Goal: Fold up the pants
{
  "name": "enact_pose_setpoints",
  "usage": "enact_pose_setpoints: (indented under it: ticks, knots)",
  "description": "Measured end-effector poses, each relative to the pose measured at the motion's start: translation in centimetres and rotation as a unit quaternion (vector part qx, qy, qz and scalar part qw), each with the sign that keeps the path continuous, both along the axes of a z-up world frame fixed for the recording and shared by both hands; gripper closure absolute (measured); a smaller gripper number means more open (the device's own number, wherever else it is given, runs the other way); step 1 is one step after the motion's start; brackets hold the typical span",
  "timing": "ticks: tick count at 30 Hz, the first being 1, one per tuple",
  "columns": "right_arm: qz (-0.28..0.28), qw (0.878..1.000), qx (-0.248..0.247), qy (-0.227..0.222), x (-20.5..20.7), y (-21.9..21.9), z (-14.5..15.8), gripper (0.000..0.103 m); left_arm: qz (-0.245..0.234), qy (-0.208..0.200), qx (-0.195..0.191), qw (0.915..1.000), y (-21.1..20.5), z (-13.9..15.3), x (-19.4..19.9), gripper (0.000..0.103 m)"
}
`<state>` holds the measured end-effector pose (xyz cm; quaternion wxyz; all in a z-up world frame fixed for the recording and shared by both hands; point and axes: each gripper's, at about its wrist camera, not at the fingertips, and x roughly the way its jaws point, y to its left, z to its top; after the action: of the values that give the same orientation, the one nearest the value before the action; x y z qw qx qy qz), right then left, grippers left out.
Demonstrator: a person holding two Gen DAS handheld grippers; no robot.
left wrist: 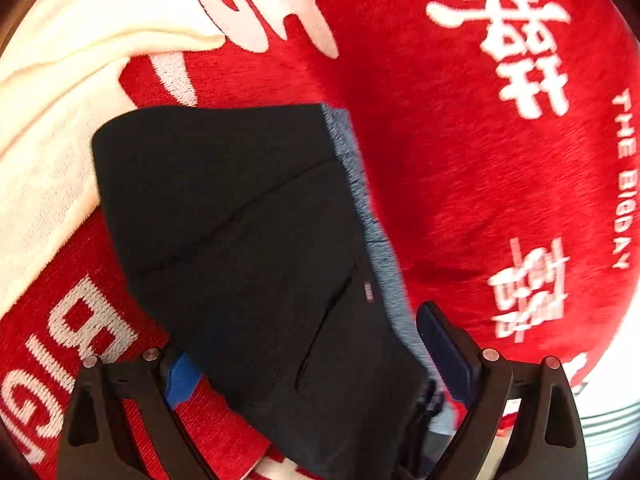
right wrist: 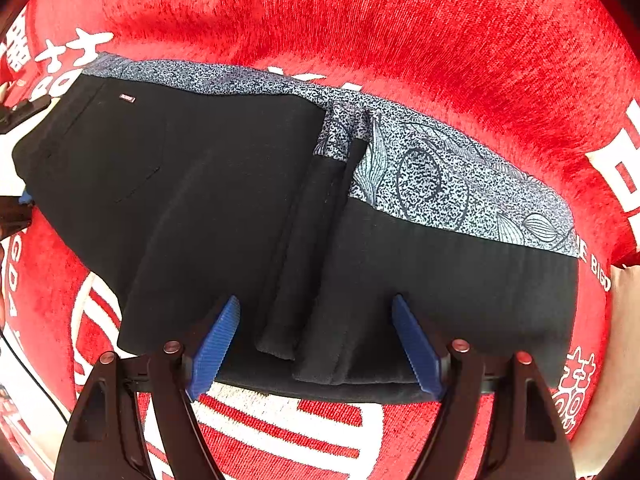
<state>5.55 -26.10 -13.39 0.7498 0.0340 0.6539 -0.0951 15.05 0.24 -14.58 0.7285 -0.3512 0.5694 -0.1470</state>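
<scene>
Only the left view shows a cream cloth (left wrist: 60,128) beside the pants (left wrist: 248,240). The right view shows the soft black pants with a speckled grey edge, lying long across the fuzzy red blanket (right wrist: 400,32). Both grippers' fingers (left wrist: 184,380) (right wrist: 216,344) are spread, pinching nothing.

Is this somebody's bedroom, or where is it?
Probably a home, maybe a bed: a fuzzy red blanket with white lettering covers everything, with folded black pants and a cream knitted cloth lying on it.
</scene>
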Motion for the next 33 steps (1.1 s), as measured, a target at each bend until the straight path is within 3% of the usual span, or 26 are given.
enact_pose_setpoints:
  ticks: [1,2,3,4,5,7,9,12,16,20,23,26,33]
  knots:
    - [0.001,1.000,0.001,0.000,0.0,-0.1,0.1,0.021,0.000,0.000,0.025,0.9997,-0.4,0.3,0.0,0.019]
    - [0.002,1.000,0.001,0.000,0.1,-0.1,0.4,0.021,-0.004,0.002,0.051,0.9987,-0.8,0.5,0.0,0.038]
    - [0.004,1.000,0.000,-0.001,0.3,-0.2,0.7,0.021,-0.009,0.006,0.077,0.9970,-1.0,0.6,0.0,0.050]
    - [0.005,1.000,0.001,-0.005,0.4,-0.2,1.3,0.021,-0.013,0.013,0.109,0.9938,-1.1,0.7,0.1,0.070]
    - [0.005,1.000,0.003,-0.011,0.6,-0.3,1.9,0.021,-0.016,0.017,0.119,0.9927,-1.0,0.7,0.1,0.073]
    - [0.008,1.000,0.009,-0.020,0.9,-0.1,3.0,0.021,-0.023,0.006,0.131,0.9910,-1.2,1.3,-0.2,0.076]
    - [0.013,0.999,0.022,-0.025,1.8,0.2,4.3,0.021,-0.053,-0.032,0.183,0.9811,-2.7,2.9,-0.9,0.077]
    - [0.027,0.998,0.056,-0.027,3.9,0.9,6.1,0.021,-0.097,-0.101,0.260,0.9555,-5.6,5.3,-2.7,0.077]
    - [0.044,0.990,0.130,-0.019,7.9,2.2,8.0,0.021,-0.142,-0.168,0.323,0.9206,-8.3,7.2,-5.0,0.077]
    - [0.059,0.978,0.201,0.002,13.2,4.7,9.8,0.017,-0.168,-0.198,0.349,0.9004,-9.6,7.9,-6.1,0.077]
    - [0.082,0.968,0.236,0.022,17.4,7.4,10.9,0.013,-0.170,-0.207,0.354,0.8959,-10.1,8.3,-5.8,0.077]
    - [0.123,0.960,0.244,0.061,21.2,11.2,11.1,0.001,-0.173,-0.215,0.361,0.8907,-11.0,8.7,-5.7,0.077]
    - [0.208,0.954,0.167,0.139,25.7,18.9,8.3,0.001,-0.186,-0.235,0.376,0.8768,-12.1,9.2,-6.5,0.077]
